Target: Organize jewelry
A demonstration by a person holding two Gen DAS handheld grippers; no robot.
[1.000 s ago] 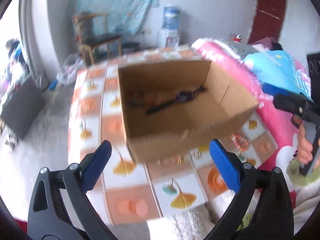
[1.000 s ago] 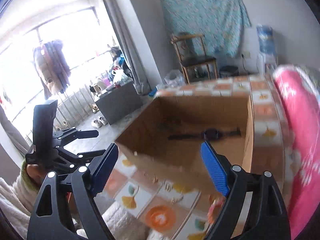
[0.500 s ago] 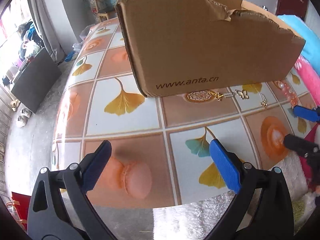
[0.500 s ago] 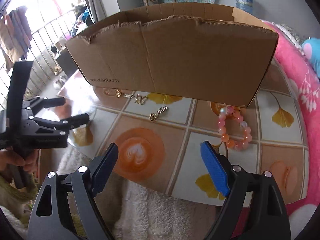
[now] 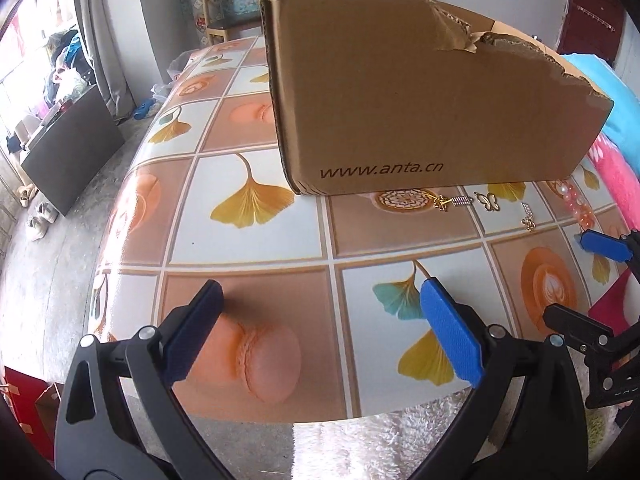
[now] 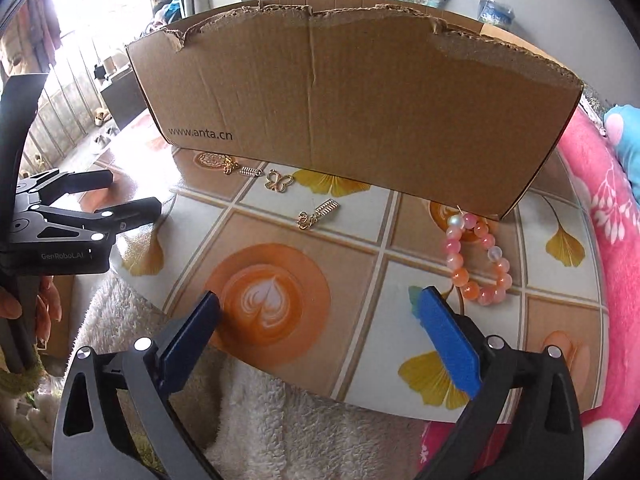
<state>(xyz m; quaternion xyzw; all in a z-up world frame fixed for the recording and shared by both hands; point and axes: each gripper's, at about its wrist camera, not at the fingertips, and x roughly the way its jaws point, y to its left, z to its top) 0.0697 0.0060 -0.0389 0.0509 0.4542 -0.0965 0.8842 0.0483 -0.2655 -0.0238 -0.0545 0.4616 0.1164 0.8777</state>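
A brown cardboard box (image 6: 352,104) (image 5: 424,96) stands on the tiled tabletop (image 6: 280,240). In front of it lie small gold pieces: a butterfly charm (image 6: 279,181) (image 5: 487,201), a spring-like piece (image 6: 250,171) (image 5: 456,201) and a comb-like charm (image 6: 318,214) (image 5: 528,216). A pink and orange bead bracelet (image 6: 476,258) (image 5: 576,208) lies to the right. My right gripper (image 6: 320,336) hovers low over the table's near edge, just short of the bracelet, its jaws opening wide with nothing between them. My left gripper (image 5: 320,328) is open and empty over the table's front left.
A white fluffy cloth (image 6: 280,420) lies below the table's near edge. A pink blanket (image 6: 608,240) borders the table on the right. A hand (image 6: 24,304) holds the left gripper's handle. A dark cabinet (image 5: 68,152) and shoes sit on the floor at left.
Both grippers dropped from above the box down to table level, so the box's outer wall fills the view. The right gripper's jaws spread a little wider.
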